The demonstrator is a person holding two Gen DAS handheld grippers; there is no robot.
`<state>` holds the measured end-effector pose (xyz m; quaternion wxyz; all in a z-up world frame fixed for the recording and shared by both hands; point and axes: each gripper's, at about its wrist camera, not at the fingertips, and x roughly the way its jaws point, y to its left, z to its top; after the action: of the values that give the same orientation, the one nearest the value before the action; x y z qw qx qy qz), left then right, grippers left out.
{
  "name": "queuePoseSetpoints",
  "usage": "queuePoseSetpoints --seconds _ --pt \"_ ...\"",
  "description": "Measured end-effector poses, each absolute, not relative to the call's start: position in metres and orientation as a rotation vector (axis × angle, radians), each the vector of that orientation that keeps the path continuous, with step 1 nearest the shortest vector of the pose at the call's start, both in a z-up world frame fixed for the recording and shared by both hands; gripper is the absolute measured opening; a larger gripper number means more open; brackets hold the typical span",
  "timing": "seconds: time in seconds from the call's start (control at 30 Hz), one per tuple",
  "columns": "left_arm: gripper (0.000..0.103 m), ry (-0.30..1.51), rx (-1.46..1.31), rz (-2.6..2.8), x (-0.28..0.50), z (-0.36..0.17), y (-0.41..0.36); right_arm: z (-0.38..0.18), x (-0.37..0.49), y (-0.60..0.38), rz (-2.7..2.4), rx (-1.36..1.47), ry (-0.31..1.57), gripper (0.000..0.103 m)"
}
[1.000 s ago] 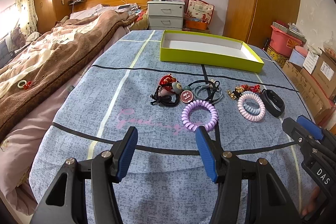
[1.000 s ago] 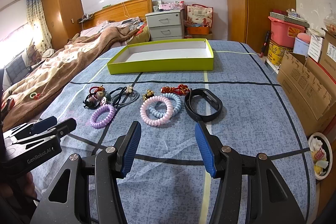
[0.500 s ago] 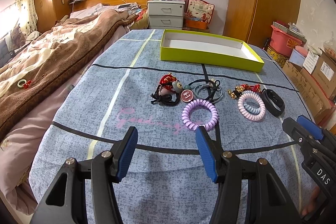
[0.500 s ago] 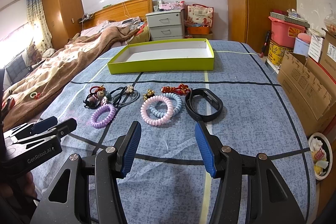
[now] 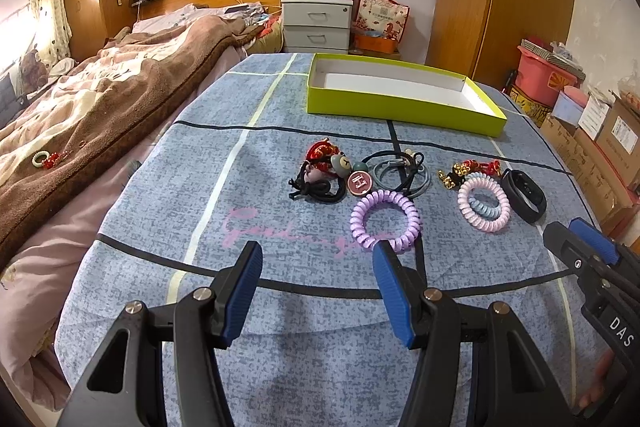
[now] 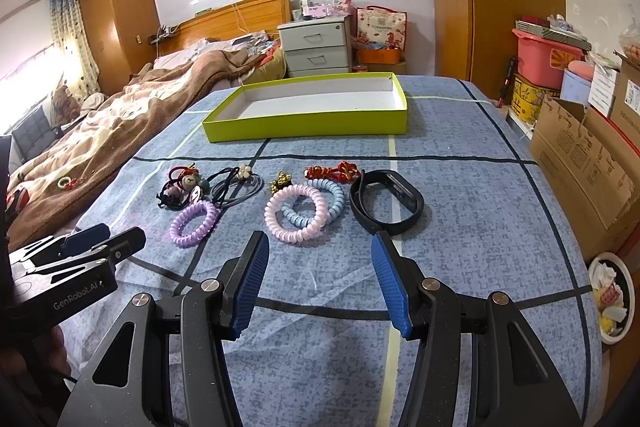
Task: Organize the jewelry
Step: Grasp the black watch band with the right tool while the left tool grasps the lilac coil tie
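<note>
A row of jewelry lies on the blue cloth: a purple coil ring (image 5: 385, 219) (image 6: 194, 224), a pink coil ring (image 6: 295, 213) over a light blue one (image 6: 334, 199), a black wristband (image 6: 386, 201) (image 5: 524, 195), black hair ties with charms (image 5: 324, 177), grey cords (image 5: 400, 171) and a red-and-gold trinket (image 6: 334, 171). Behind them stands an empty lime-green tray (image 5: 400, 107) (image 6: 308, 129). My left gripper (image 5: 316, 261) is open, just short of the purple ring. My right gripper (image 6: 318, 253) is open, just short of the pink ring. Neither holds anything.
A bed with a brown blanket (image 5: 100, 107) runs along the left; a small ring with red beads (image 5: 44, 159) lies on it. Cardboard boxes (image 6: 580, 155) and a bin of scraps (image 6: 612, 297) crowd the right edge. A grey nightstand (image 6: 316, 45) stands at the back.
</note>
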<state>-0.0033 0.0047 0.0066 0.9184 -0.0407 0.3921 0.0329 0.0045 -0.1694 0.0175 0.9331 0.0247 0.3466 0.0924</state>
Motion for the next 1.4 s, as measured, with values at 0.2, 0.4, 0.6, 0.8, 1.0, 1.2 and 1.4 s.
queuePoseSetpoints --seconds 0.2,0.4,0.6,0.8,1.0,1.2,1.4 --pt "0.059 0.822 -0.111 0.024 0.004 0.004 0.01 0.02 0.009 -0.184 0.183 0.068 0.706 0.054" --pt "0.059 0.855 -0.188 -0.081 0.02 -0.003 0.02 0.018 0.032 -0.21 0.085 0.036 0.738 0.054" --pt "0.059 0.904 -0.213 -0.102 0.035 -0.011 0.018 0.01 0.069 -0.224 0.074 -0.003 0.821 0.054" --pt "0.059 0.936 -0.214 -0.102 0.043 -0.015 0.018 0.001 0.09 -0.225 0.126 -0.041 0.878 0.054" --pt "0.059 0.95 -0.115 -0.07 0.052 -0.017 0.011 -0.005 0.099 -0.226 0.151 -0.04 0.911 0.054" --pt "0.059 0.951 -0.005 -0.073 0.056 -0.019 0.001 -0.01 0.1 -0.222 0.169 -0.052 0.934 0.044" --pt "0.059 0.957 0.016 -0.094 0.057 -0.018 0.002 -0.011 0.1 -0.223 0.179 -0.054 0.941 0.031"
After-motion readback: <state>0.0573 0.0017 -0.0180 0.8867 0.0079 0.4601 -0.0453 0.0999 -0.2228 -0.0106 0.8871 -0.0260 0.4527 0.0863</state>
